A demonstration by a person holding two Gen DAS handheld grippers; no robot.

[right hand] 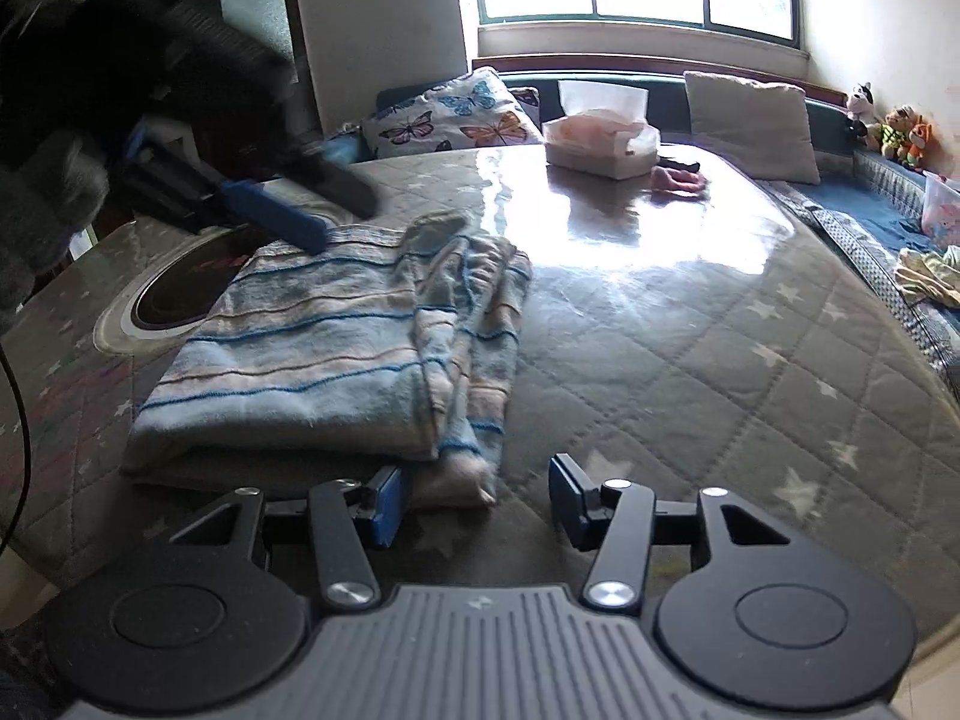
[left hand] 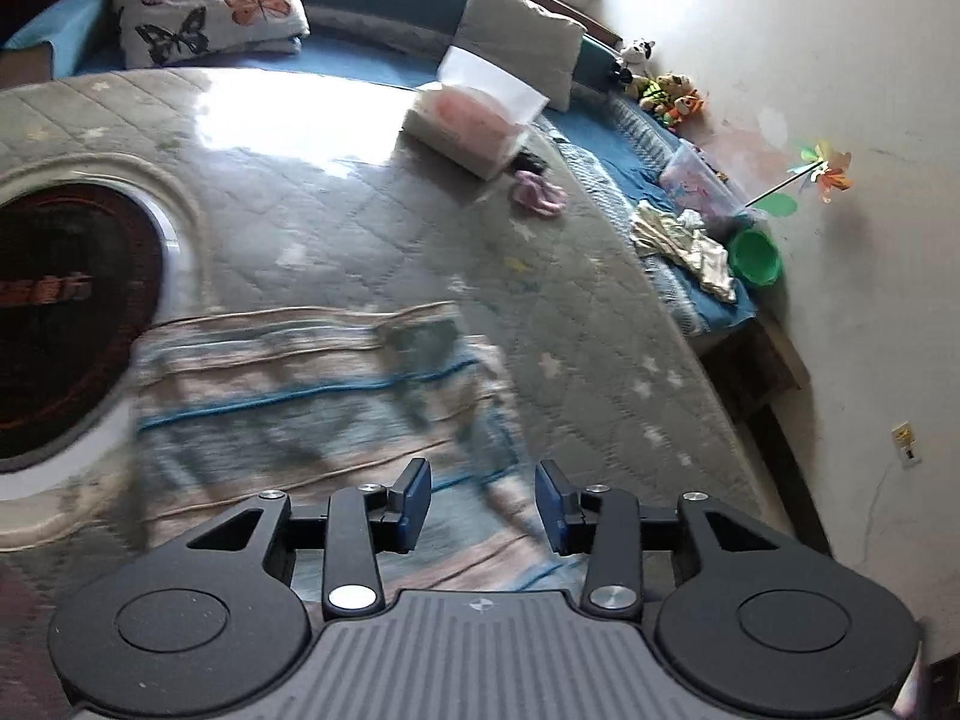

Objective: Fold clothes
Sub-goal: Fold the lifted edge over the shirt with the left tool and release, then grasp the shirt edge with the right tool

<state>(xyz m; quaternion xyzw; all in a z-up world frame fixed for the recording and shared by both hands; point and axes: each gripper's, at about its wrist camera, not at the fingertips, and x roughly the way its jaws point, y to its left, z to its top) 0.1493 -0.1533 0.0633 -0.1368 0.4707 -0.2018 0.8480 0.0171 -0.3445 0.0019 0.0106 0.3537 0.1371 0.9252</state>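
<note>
A striped blue, pink and white garment (right hand: 312, 354) lies folded on the quilted star-pattern table cover (right hand: 690, 360), with a sleeve bunched along its right side. In the right wrist view my right gripper (right hand: 480, 501) is open at the garment's near right corner; the sleeve end lies just ahead of the gap and the pads do not press it. My left gripper (left hand: 483, 501) is open low over the blurred garment (left hand: 312, 396), with cloth under the gap but nothing pinched. Its blue finger (right hand: 276, 219) shows blurred at the garment's far left corner.
A tissue box (right hand: 600, 144) and a small pink cloth (right hand: 678, 180) sit at the far side of the table. A dark round inset (left hand: 60, 324) lies left of the garment. The bench behind holds pillows, plush toys, a green bowl (left hand: 755, 255) and loose clothes (left hand: 684, 240).
</note>
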